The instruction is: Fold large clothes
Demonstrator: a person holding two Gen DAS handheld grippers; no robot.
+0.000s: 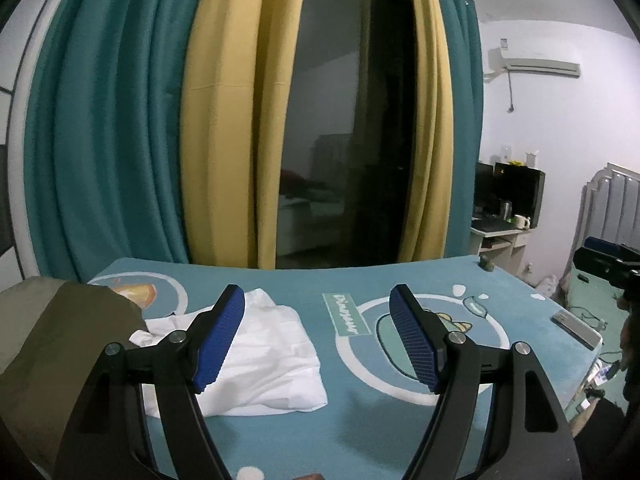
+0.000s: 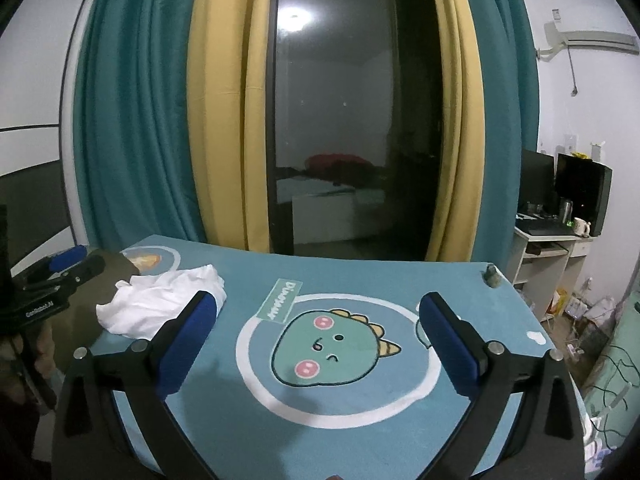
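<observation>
A crumpled white garment [image 1: 276, 364] lies on the left half of the blue cartoon-printed table mat [image 1: 288, 436]. My left gripper [image 1: 316, 292] hovers above it, open, with nothing between its blue pads [image 1: 218, 344]. An olive-brown garment [image 1: 52, 340] is heaped at the table's left end. In the right wrist view my right gripper [image 2: 318, 298] is open and empty over the green dinosaur print [image 2: 324, 348], and the white garment [image 2: 160, 300] lies to its left. The left gripper [image 2: 80, 262] shows at that view's left edge, held by a hand.
A grey flat device [image 1: 576, 326] lies near the table's right edge, and a small dark object [image 2: 492, 274] stands at the far right corner. Teal and yellow curtains [image 2: 136, 120] and a dark glass door stand behind the table. A desk with monitors [image 2: 580, 196] is at the right.
</observation>
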